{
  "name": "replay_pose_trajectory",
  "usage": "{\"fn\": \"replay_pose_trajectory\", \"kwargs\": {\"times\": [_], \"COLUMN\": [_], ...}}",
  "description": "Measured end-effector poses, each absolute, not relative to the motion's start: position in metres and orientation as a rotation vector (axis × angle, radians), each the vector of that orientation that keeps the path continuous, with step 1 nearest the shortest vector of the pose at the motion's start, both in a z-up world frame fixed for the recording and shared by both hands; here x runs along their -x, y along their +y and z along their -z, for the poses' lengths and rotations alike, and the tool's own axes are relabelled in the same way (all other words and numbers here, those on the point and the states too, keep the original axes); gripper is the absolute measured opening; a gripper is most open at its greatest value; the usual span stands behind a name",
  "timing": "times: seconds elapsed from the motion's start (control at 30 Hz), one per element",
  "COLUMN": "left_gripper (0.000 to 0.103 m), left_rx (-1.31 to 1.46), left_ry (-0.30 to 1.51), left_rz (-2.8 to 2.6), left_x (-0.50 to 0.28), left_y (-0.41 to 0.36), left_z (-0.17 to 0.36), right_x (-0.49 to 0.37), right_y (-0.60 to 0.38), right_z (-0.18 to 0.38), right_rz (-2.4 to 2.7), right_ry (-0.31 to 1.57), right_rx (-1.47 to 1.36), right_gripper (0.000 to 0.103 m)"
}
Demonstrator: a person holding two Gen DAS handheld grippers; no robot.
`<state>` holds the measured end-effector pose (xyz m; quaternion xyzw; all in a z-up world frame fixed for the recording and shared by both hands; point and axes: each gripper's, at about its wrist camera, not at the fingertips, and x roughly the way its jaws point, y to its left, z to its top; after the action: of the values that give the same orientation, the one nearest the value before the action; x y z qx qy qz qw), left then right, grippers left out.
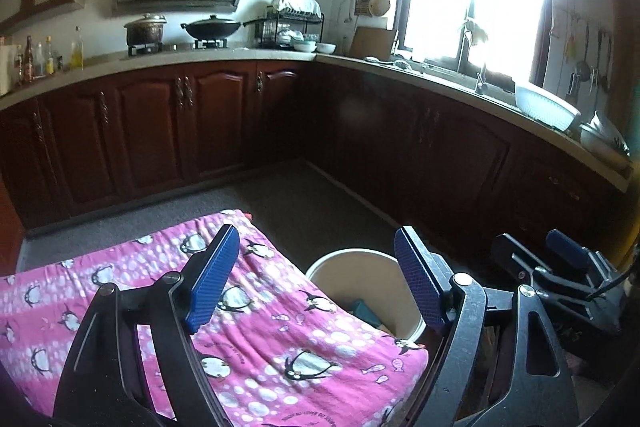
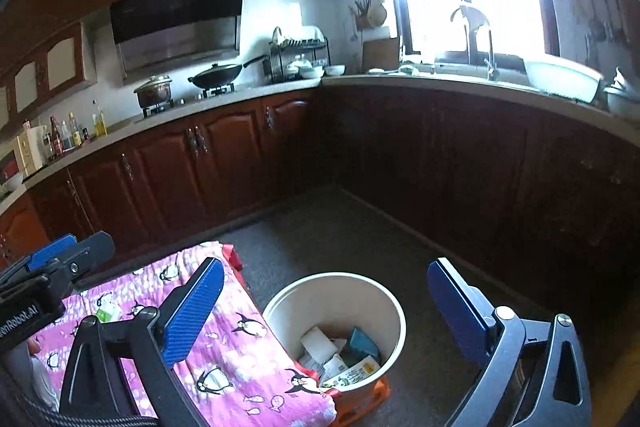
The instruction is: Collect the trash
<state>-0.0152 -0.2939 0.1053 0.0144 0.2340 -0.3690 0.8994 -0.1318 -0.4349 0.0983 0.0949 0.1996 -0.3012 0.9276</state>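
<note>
A kitchen of dark wooden cabinets (image 2: 224, 163) wraps round a grey floor (image 2: 344, 235); nearer, a worktop draped in a pink penguin cloth (image 2: 240, 355) stands just beside a cream bin (image 2: 384, 303) on the floor; the bin holds the trash (image 2: 340, 359), cartons, paper and a teal packet, light, crushable stuff best pinched at a stiff folded edge; one small green-and-white scrap (image 2: 105, 313) seems to lie on the cloth, likely flimsy; the left hand-held gripper (image 1: 316, 287) and the right hand-held gripper (image 2: 324, 311) both stand released, jaws spread, nothing between them.
</note>
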Motion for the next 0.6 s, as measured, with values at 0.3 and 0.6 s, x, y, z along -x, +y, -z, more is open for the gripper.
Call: {"fn": "replay_pose_trajectory", "kwargs": {"times": [0.3, 0.6], "left_gripper": [0.08, 0.08], "left_rx": [-0.042, -0.063], "left_ry": [0.454, 0.449], "left_rz": [0.772, 0.769], "left_x": [0.026, 0.029], "left_y": [-0.289, -0.291], "left_z": [-0.108, -0.109], "right_x": [0.138, 0.142], "right_y": [-0.424, -0.422], "right_z": [-0.1, -0.101], "right_rz": [0.618, 0.623], "right_ry": [0.384, 0.377], "right_rx": [-0.193, -0.212], "right_gripper": [0.102, 0.102]}}
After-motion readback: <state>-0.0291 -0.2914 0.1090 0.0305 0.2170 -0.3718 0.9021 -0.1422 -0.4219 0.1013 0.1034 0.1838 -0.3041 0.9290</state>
